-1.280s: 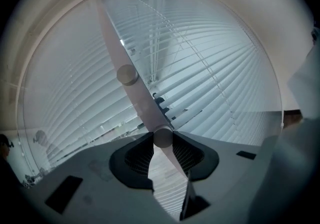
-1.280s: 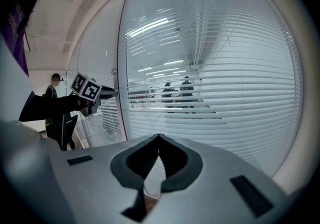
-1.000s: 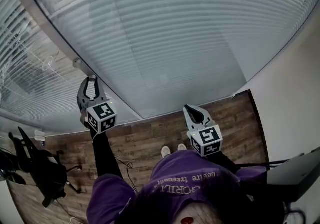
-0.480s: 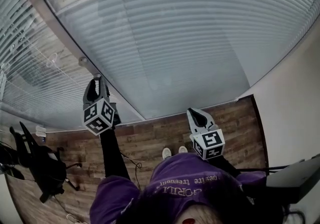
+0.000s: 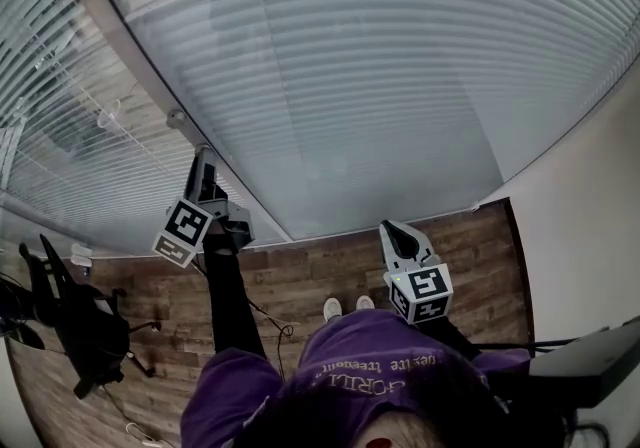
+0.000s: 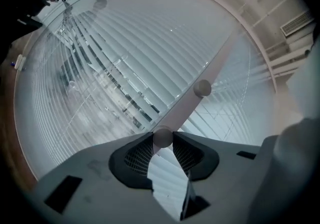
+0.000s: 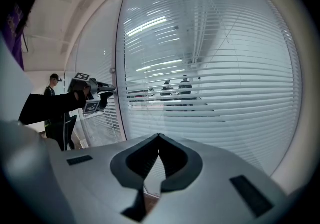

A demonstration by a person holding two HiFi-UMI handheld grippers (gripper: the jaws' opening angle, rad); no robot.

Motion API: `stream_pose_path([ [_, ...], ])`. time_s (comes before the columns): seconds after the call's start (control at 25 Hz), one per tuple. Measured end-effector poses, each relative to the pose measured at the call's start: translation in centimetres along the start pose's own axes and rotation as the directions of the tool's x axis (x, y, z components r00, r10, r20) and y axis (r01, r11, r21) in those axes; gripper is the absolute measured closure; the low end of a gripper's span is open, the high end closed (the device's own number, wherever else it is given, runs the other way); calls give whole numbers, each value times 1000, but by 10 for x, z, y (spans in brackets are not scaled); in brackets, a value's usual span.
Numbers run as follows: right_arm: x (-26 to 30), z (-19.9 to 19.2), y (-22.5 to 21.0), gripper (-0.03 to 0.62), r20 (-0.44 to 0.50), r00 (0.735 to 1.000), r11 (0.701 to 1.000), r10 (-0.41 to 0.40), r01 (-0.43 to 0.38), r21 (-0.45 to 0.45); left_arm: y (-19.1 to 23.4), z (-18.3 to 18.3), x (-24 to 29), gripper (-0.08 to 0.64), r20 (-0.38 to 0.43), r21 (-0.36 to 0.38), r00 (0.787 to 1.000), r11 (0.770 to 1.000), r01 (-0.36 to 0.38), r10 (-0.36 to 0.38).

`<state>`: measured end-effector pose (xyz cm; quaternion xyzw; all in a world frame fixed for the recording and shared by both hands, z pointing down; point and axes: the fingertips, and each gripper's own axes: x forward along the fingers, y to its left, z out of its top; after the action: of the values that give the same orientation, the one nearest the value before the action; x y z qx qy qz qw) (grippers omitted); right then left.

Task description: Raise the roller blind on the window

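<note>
The left gripper (image 5: 203, 158) was the one at work. It pointed level and straight at the white post (image 6: 181, 111) dividing the glazing. Its jaws stood fairly wide yet were closed on a small round knob (image 6: 162, 138) fixed to that post, with one dark pad against each side of it. The knob stuck out from the post toward the person, so its axis ran along the line of the jaws, while the post itself ran upright. Judging from that, the next move would turn on a roll of the wrist about that line, not on a pull or a push. A second knob (image 6: 202, 88) sat higher on the same post, clear of the jaws. The blind (image 5: 400, 66) hung just to the right of the post, behind the glass as far as could be told. Its slats ran level across the pane and reached down nearly to the wooden floor (image 5: 300, 276), so it looked fully lowered and the raising not yet done. The right gripper (image 7: 159, 137) hung lower and well apart to the right, facing the slats with its jaws brought together at the tips and nothing between them. It was far from either knob, so the left hand was plainly the nearer, and the work seemed to belong to it alone.
</note>
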<state>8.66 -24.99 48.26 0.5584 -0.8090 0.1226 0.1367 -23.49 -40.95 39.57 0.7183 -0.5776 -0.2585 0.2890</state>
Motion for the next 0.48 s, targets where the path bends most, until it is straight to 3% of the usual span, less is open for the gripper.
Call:
stream_pose_path([
  [0.12,0,0,0,594,-1,1000,1000,-3,3,5,0,0,0,437,-9,169,999,985,-36,38],
  [0.24,1,-1,0,594,-4,1000,1000,-3,3,3,0,-1,2,437,-39,341,997,939,-52,69],
  [0.48,2,5,3,594,3,1000,1000,8,-8,9,-2,-2,2,437,-71,490,993,870,-49,96],
])
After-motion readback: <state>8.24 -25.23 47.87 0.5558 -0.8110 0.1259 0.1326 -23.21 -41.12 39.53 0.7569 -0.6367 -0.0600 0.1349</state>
